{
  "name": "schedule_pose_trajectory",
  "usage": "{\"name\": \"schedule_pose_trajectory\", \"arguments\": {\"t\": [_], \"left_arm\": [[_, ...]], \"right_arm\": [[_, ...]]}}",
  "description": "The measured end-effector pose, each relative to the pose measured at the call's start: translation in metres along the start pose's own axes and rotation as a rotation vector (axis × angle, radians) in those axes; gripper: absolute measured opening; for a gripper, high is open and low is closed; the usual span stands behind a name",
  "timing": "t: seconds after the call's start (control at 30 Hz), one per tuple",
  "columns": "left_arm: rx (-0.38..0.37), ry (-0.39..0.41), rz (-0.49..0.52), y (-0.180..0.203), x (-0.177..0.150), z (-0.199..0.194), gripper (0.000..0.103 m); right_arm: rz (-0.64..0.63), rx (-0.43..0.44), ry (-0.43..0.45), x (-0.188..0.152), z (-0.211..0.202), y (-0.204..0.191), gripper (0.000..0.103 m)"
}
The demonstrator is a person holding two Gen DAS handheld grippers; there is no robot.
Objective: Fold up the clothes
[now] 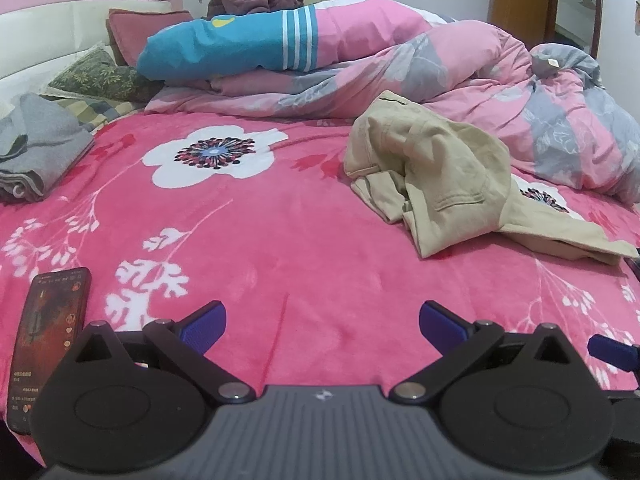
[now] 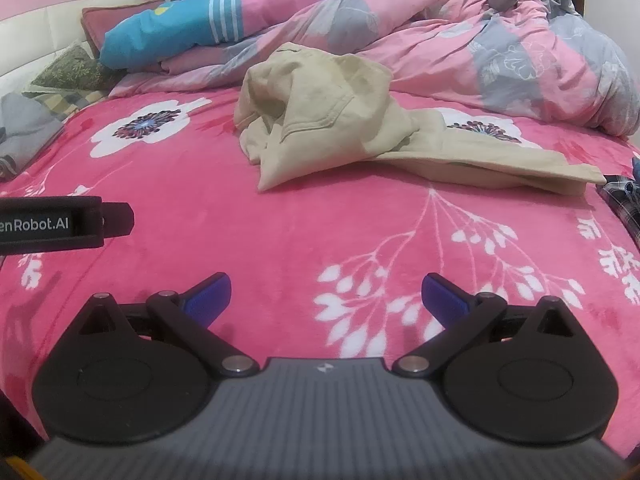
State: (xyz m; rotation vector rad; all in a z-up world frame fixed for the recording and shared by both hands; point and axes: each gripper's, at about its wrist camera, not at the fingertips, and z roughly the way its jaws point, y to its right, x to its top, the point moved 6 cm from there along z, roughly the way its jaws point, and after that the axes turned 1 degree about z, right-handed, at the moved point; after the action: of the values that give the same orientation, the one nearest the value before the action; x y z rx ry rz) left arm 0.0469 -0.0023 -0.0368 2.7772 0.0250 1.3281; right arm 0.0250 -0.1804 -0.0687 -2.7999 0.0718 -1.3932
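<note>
Two grippers, left gripper (image 1: 322, 326) and right gripper (image 2: 326, 298), hover with jaws spread, empty, over bare pink floral blanket (image 1: 280, 240). Crumpled khaki trousers (image 2: 332, 120) lie toward the bed's right edge, against the heaped duvet (image 2: 500, 48); a phone (image 1: 48, 344) lies near the left edge.

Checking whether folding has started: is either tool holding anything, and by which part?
Nothing is held. The left tool and right tool are open over the pink blanket; the beige trousers lie untouched.
</note>
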Motion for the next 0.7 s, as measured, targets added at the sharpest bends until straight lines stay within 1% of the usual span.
{"name": "schedule_pose_trajectory", "arguments": {"t": [0.13,0.27,0.4,0.5,0.7], "left_arm": [[-0.007,-0.011,0.000,-0.0012,0.0012,-0.0008,0.103],[-0.015,0.001,0.020,0.0011,0.0020,-0.0019,0.103],[-0.035,-0.016,0.011,0.0009,-0.0008,0.0009,0.103],[-0.023,-0.030,0.009,0.0019,-0.0020,0.0030,0.103],[-0.006,-0.019,0.017,0.0046,-0.0021,0.0019,0.103]], "right_arm": [[0.005,-0.003,-0.006,0.0003,-0.0005,0.0014,0.102],[0.011,-0.006,-0.011,0.0007,-0.0010,0.0029,0.102],[0.023,-0.014,-0.003,0.0008,-0.0042,0.0037,0.102],[0.030,-0.022,0.003,0.0005,-0.0055,0.0065,0.102],[0.041,-0.037,0.001,0.0022,-0.0063,0.0097,0.102]]}}
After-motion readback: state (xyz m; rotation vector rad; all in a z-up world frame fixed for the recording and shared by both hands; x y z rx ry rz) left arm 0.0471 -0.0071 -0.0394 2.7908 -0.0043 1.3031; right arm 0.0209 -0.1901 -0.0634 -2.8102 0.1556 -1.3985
